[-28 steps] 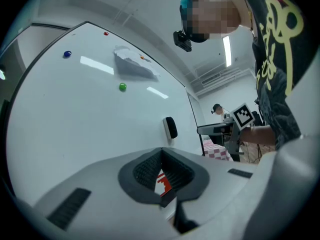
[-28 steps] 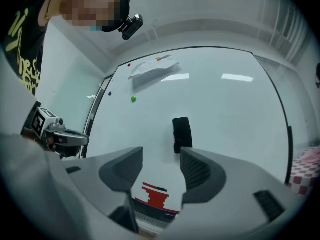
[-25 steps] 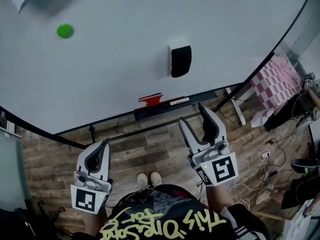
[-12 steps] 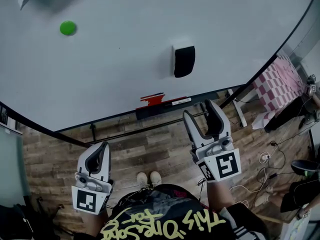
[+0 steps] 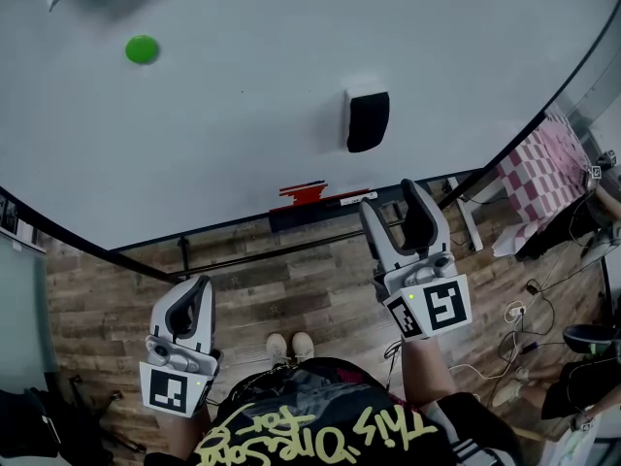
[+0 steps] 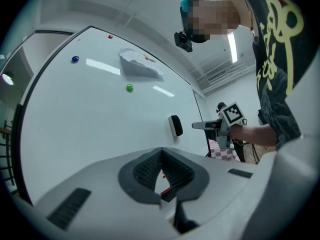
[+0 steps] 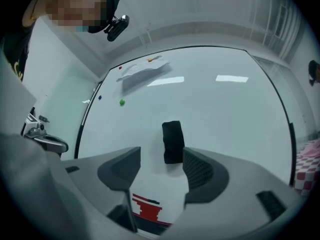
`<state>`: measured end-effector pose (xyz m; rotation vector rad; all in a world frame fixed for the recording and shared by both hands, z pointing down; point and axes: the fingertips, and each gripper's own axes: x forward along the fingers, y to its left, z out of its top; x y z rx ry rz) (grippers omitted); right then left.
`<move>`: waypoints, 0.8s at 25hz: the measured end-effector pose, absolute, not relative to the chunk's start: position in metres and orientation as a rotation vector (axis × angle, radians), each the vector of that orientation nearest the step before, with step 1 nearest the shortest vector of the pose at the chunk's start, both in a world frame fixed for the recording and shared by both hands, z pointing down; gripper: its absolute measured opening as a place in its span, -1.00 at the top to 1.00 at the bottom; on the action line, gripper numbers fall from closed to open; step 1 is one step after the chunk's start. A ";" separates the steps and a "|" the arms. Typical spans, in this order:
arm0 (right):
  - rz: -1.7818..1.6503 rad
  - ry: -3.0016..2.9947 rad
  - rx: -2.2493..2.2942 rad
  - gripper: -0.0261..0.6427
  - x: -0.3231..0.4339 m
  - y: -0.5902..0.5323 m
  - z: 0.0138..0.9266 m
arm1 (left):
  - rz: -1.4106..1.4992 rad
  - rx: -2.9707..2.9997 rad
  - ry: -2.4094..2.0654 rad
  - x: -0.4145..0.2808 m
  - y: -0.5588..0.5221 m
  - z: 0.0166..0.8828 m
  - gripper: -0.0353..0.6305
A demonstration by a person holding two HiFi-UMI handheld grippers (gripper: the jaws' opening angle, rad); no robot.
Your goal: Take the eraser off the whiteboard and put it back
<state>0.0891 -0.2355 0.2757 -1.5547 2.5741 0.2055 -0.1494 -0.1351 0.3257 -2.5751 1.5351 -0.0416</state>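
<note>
Right hand-held gripper [image 5: 391,200] jaws spread, just widened, empty — eraser [image 5: 368,120] ahead on whiteboard [image 5: 243,115], untouched, left hand-held gripper [image 5: 197,284] pressed together, blue magnet [image 6: 75,59] only in gripper views

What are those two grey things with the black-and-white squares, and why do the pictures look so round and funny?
They are claws, and a person holds one in each hand. One picture comes from a camera on the person's head, looking down. The other two come from small wide-eyed cameras riding on each claw, which bend everything round. The left claw is shut and empty. The right claw is open; it has just been opening wider and holds nothing. It points at the black eraser, which sticks on the whiteboard. A green magnet sticks there too, and something red sits at the board's bottom edge.
</note>
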 end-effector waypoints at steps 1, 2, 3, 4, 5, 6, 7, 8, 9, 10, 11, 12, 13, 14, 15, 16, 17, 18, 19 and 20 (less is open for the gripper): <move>0.206 2.573 -1.557 0.17 0.089 -0.238 0.276 | -0.042 -2.572 1.539 -0.150 -0.135 0.326 0.88; 0.207 2.572 -1.561 0.17 0.090 -0.240 0.275 | -0.044 -2.569 1.543 -0.151 -0.135 0.326 0.88; 0.210 2.571 -1.564 0.17 0.090 -0.242 0.275 | -0.045 -2.567 1.548 -0.152 -0.134 0.326 0.88; 0.211 2.570 -1.565 0.17 0.090 -0.244 0.274 | -0.044 -2.563 1.555 -0.153 -0.134 0.326 0.88; 0.212 2.570 -1.565 0.17 0.090 -0.246 0.273 | -0.044 -2.559 1.561 -0.155 -0.134 0.325 0.88; 0.215 2.570 -1.564 0.17 0.089 -0.248 0.272 | -0.044 -2.554 1.568 -0.156 -0.134 0.325 0.88; 0.219 2.570 -1.565 0.17 0.089 -0.251 0.271 | -0.045 -2.551 1.575 -0.158 -0.134 0.325 0.88; 0.224 2.570 -1.566 0.17 0.089 -0.253 0.270 | -0.046 -2.548 1.582 -0.159 -0.134 0.325 0.88; 0.227 2.570 -1.568 0.17 0.089 -0.256 0.269 | -0.046 -2.545 1.588 -0.160 -0.134 0.325 0.88; 0.227 2.570 -1.570 0.17 0.089 -0.258 0.269 | -0.046 -2.542 1.594 -0.160 -0.133 0.325 0.88; 0.226 2.569 -1.571 0.17 0.090 -0.260 0.269 | -0.046 -2.539 1.600 -0.161 -0.133 0.326 0.88; 0.225 2.569 -1.572 0.17 0.090 -0.262 0.269 | -0.047 -2.534 1.608 -0.163 -0.132 0.326 0.88; 0.224 2.567 -1.571 0.17 0.090 -0.265 0.269 | -0.047 -2.529 1.615 -0.164 -0.132 0.326 0.88; 0.224 2.565 -1.570 0.17 0.090 -0.267 0.268 | -0.049 -2.525 1.621 -0.166 -0.132 0.326 0.88; 0.224 2.564 -1.569 0.17 0.090 -0.269 0.268 | -0.052 -2.520 1.627 -0.167 -0.132 0.327 0.88; 0.226 2.564 -1.569 0.17 0.090 -0.271 0.268 | -0.056 -2.517 1.633 -0.168 -0.133 0.327 0.88; 0.230 2.565 -1.569 0.17 0.090 -0.274 0.267 | -0.059 -2.512 1.639 -0.169 -0.133 0.327 0.88; 0.233 2.565 -1.570 0.16 0.090 -0.276 0.267 | -0.061 -2.508 1.644 -0.170 -0.133 0.327 0.88; 0.235 2.564 -1.569 0.16 0.090 -0.278 0.266 | -0.061 -2.504 1.649 -0.170 -0.133 0.326 0.88; 0.237 2.563 -1.567 0.15 0.090 -0.280 0.264 | -0.063 -2.500 1.653 -0.170 -0.133 0.326 0.88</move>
